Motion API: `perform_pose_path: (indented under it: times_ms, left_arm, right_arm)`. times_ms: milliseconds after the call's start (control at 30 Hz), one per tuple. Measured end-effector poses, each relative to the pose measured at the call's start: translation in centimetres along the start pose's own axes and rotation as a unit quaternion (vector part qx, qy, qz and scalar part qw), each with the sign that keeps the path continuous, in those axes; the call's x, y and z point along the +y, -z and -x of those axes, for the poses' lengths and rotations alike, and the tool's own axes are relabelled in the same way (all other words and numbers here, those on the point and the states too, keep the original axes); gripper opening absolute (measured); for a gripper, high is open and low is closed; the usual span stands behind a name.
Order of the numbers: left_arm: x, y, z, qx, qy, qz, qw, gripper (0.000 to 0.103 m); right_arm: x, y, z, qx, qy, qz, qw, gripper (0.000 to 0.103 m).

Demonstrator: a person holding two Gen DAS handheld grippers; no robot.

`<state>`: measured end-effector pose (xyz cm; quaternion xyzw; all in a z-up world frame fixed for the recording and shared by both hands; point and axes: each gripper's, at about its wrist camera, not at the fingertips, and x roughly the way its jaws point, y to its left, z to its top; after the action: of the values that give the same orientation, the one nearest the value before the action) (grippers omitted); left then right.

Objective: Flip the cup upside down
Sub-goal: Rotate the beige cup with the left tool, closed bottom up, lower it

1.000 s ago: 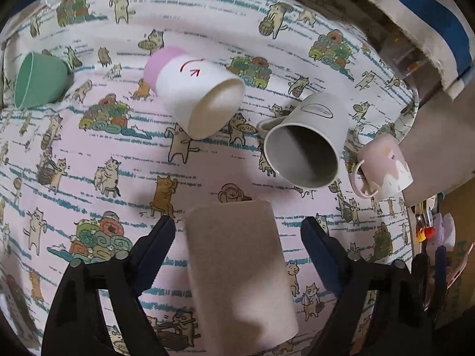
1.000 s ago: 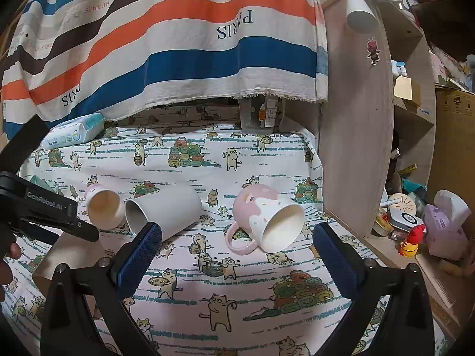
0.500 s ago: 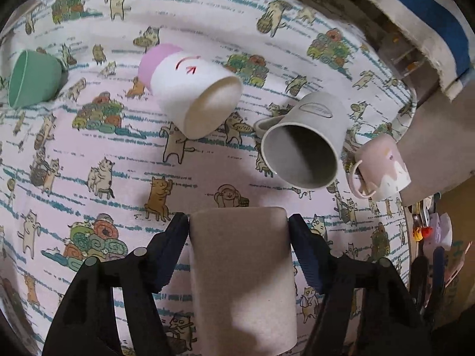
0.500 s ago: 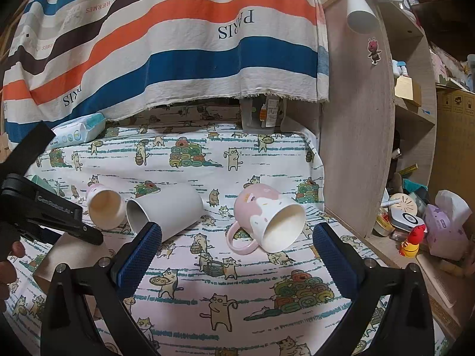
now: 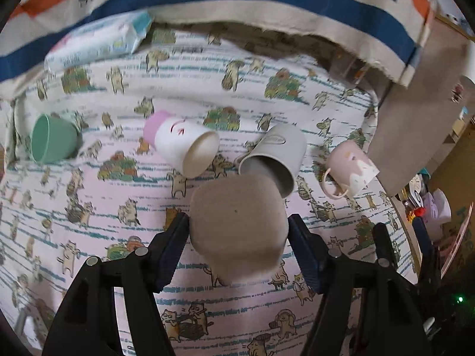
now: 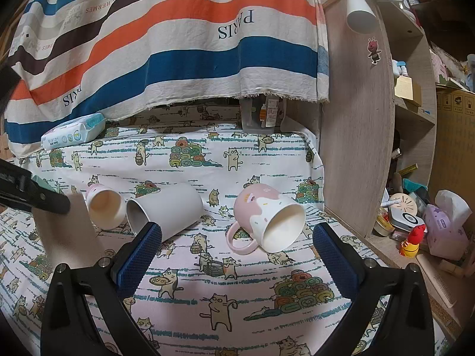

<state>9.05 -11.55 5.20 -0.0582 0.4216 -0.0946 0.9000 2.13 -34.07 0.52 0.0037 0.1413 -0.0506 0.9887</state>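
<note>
My left gripper [image 5: 239,237] is shut on a beige-brown cup [image 5: 237,225], held off the cat-print cloth with its closed base toward the camera. The same cup [image 6: 68,228] shows at the left edge of the right wrist view, under the left gripper's black arm. My right gripper [image 6: 234,255] is open and empty, low over the cloth in front of a pink-and-white mug [image 6: 267,222] lying on its side.
Lying on their sides on the cloth are a green cup [image 5: 53,141], a pink-and-white tumbler [image 5: 181,145], a grey mug [image 5: 273,160] and the pink mug [image 5: 350,169]. A wipes pack [image 5: 98,40] lies at the back. A wooden shelf panel [image 6: 356,148] stands on the right.
My left gripper closed on the beige-brown cup, lifted it off the cloth and tilted up, so its base now faces the camera. The right gripper has barely moved.
</note>
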Motion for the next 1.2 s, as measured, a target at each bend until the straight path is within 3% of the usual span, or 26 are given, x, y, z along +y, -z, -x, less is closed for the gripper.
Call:
perform_pose_path:
  times_ms: [167, 433, 700, 933, 1200]
  left_arm:
    - [-0.5, 0.1, 1.1, -0.021, -0.013, -0.022, 0.9994, 0.066]
    - [0.0, 1.3, 1.2, -0.067, -0.078, -0.052, 0.9934, 0.066]
    - [0.4, 3.5, -0.3, -0.077, -0.068, -0.067, 0.9925, 0.066]
    - [0.3, 4.9, 0.5, -0.125, -0.059, -0.078, 0.9872, 0.066]
    - [0.5, 5.6, 2.5, -0.192, -0.065, -0.087, 0.9754, 0.089]
  right_arm:
    - [0.0, 0.0, 0.0, 0.000, 0.000, 0.000, 1.000, 0.103]
    - [0.0, 0.0, 0.0, 0.000, 0.000, 0.000, 1.000, 0.103]
    - [0.0, 0.0, 0.0, 0.000, 0.000, 0.000, 1.000, 0.103]
    - [0.0, 0.0, 0.0, 0.000, 0.000, 0.000, 1.000, 0.103]
    - [0.0, 0.0, 0.0, 0.000, 0.000, 0.000, 1.000, 0.103]
